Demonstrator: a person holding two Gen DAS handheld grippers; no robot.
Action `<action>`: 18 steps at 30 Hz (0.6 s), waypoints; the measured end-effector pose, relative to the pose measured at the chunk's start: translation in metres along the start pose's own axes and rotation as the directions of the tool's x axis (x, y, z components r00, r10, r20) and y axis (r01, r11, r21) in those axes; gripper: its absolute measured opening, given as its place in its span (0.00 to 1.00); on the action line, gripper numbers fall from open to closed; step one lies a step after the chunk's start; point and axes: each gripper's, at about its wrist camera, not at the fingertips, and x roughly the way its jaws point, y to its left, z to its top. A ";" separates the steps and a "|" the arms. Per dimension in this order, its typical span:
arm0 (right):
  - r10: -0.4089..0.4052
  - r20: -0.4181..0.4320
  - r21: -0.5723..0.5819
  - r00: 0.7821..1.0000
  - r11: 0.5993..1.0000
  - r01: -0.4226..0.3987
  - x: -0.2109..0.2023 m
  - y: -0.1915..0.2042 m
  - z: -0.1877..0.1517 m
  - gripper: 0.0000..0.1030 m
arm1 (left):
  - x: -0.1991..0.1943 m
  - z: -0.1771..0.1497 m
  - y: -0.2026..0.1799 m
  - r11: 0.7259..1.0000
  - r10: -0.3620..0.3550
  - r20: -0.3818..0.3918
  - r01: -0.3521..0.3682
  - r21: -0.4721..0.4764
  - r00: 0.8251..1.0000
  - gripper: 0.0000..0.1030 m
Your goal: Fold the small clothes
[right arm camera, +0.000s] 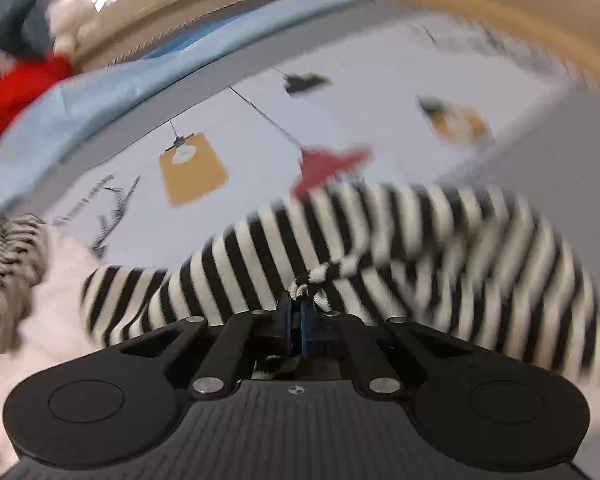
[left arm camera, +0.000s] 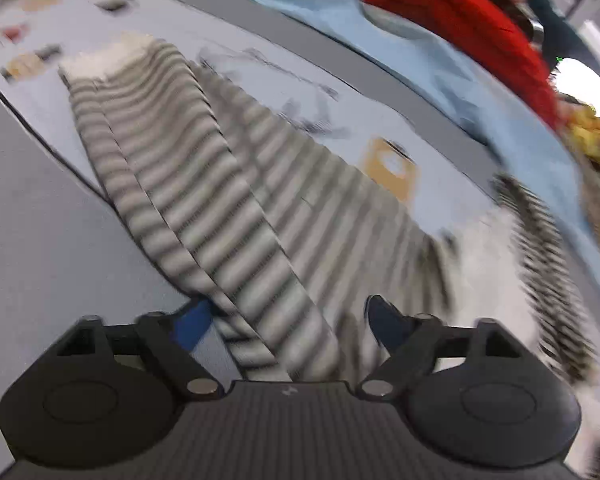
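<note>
A small black-and-white striped garment [left arm camera: 220, 200] lies stretched over the pale printed mat [left arm camera: 260, 68] and runs back between my left gripper's [left arm camera: 288, 316] fingers. The left jaws stand wide apart, the blue pad [left arm camera: 194, 320] at the left and the dark fingertip [left arm camera: 384, 316] at the right, with cloth draped between them. In the right wrist view my right gripper [right arm camera: 300, 308] is shut on a bunched edge of the striped garment [right arm camera: 380, 236], which hangs lifted above the mat [right arm camera: 380, 92]. Both views are motion-blurred.
A light blue cloth [left arm camera: 440, 68] and a red garment [left arm camera: 460, 20] lie beyond the mat; both show in the right wrist view too, the blue cloth [right arm camera: 120, 84] and the red garment [right arm camera: 16, 88]. A white and striped pile [right arm camera: 16, 280] sits at the left. Grey table [left arm camera: 32, 240].
</note>
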 end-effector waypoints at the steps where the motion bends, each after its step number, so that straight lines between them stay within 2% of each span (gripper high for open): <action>1: -0.029 0.023 -0.030 0.999 0.999 0.030 0.006 0.006 0.011 0.03 | 0.003 0.003 -0.004 0.998 0.052 0.029 -0.052 0.024 0.998 0.34; 3: -0.106 0.065 -0.068 0.992 0.992 0.110 0.022 0.016 0.038 0.03 | 0.012 0.006 -0.004 0.995 0.087 0.029 -0.089 0.048 0.996 0.17; 4: -0.124 0.084 -0.075 0.989 0.989 0.130 0.028 0.020 0.049 0.03 | 0.012 0.005 -0.002 0.995 0.083 0.039 -0.085 0.053 0.996 0.13; 7: -0.142 0.142 -0.103 0.980 0.982 0.157 0.050 0.034 0.074 0.03 | 0.012 0.003 0.001 0.994 0.079 0.044 -0.082 0.075 0.996 0.14; 9: -0.130 0.124 -0.144 0.984 0.978 0.148 0.064 0.044 0.076 0.05 | 0.011 0.003 0.002 0.994 0.068 0.042 -0.072 0.085 0.997 0.16; 11: -0.122 0.071 -0.197 0.990 0.971 0.134 0.067 0.049 0.068 0.17 | 0.005 0.005 0.003 0.994 0.032 0.017 -0.034 0.104 0.999 0.32; 12: -0.126 0.085 -0.205 0.988 0.968 0.141 0.057 0.046 0.061 0.37 | -0.002 0.004 0.002 0.993 0.009 0.005 -0.010 0.117 1.000 0.48; 13: -0.105 0.092 -0.210 0.990 0.970 0.122 0.044 0.041 0.054 0.51 | -0.011 0.003 0.000 0.992 -0.002 0.008 0.001 0.127 1.000 0.60; 15: -0.061 0.135 -0.207 0.989 0.974 0.088 0.004 0.023 0.036 0.55 | -0.036 -0.004 -0.006 0.985 0.023 0.035 -0.029 0.169 0.999 0.70; 16: -0.037 0.156 -0.202 0.987 0.977 0.069 -0.022 0.012 0.025 0.55 | -0.052 -0.009 -0.011 0.978 0.040 0.052 -0.050 0.202 0.998 0.71; 18: 0.045 0.160 -0.200 0.986 0.980 -0.012 -0.072 -0.007 0.001 0.55 | -0.087 -0.026 -0.024 0.958 0.026 0.075 -0.047 0.284 0.997 0.73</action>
